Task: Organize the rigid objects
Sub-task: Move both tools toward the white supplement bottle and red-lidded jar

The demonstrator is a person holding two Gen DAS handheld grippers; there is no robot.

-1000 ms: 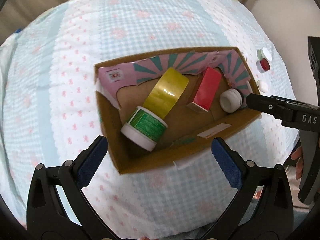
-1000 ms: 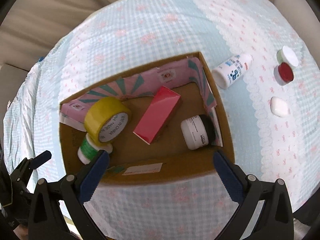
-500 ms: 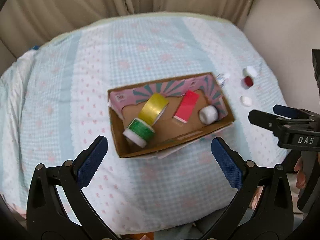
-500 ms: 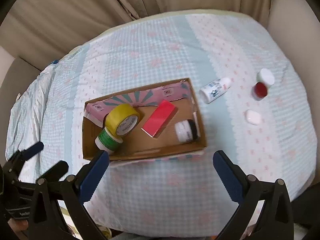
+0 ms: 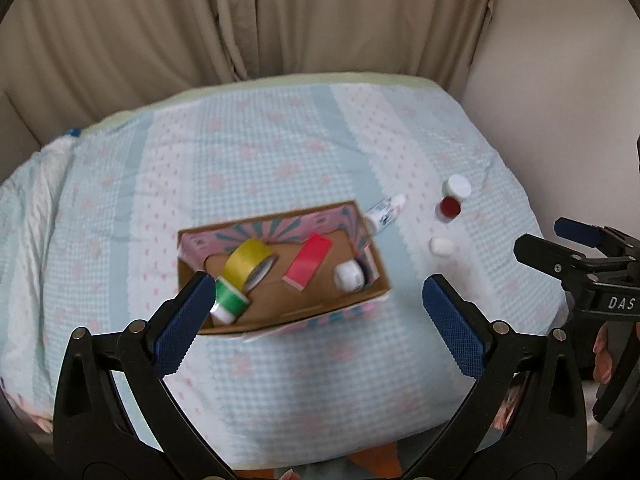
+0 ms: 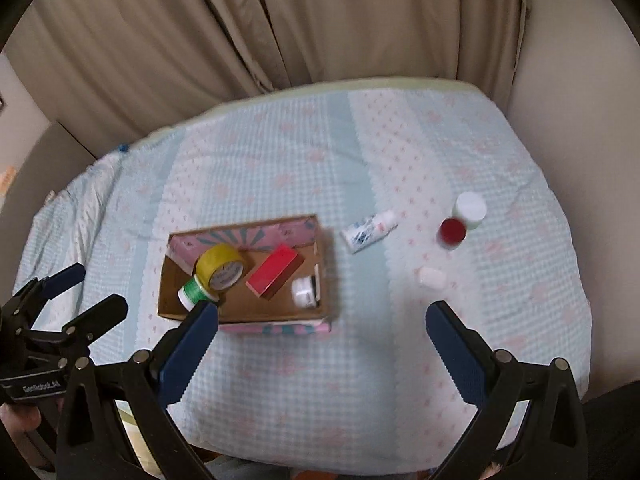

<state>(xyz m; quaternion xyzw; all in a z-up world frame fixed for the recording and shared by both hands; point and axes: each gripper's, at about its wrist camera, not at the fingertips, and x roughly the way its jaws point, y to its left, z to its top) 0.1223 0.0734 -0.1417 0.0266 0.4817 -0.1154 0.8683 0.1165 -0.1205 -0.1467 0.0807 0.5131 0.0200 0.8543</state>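
A cardboard box [image 5: 372, 256] [image 6: 325, 280] on the blue checked table holds a yellow tape roll [image 5: 246, 262] [image 6: 220, 268], a green jar [image 5: 228, 302] [image 6: 194, 290], a red box [image 5: 308, 262] [image 6: 274, 270] and a white jar [image 5: 349, 276] [image 6: 303, 294]. To its right lie a white bottle [image 5: 384, 212] [image 6: 368, 230], a red-lidded jar [image 5: 450, 208] [image 6: 453, 231], a white-lidded jar [image 5: 457, 187] [image 6: 470, 208] and a small white piece [image 5: 441, 247] [image 6: 432, 277]. My left gripper [image 5: 316, 324] and right gripper [image 6: 322, 348] are open, empty, raised and held back from the box.
Beige curtains [image 5: 280, 20] hang behind the round table. The tablecloth [image 5: 240, 152] drops off at the near edge. The right gripper shows at the right of the left wrist view [image 5: 576, 248]; the left gripper shows at the left of the right wrist view [image 6: 60, 300].
Both grippers have pulled up and back from the box, so the whole table and curtains now show. Nothing on the table has moved.
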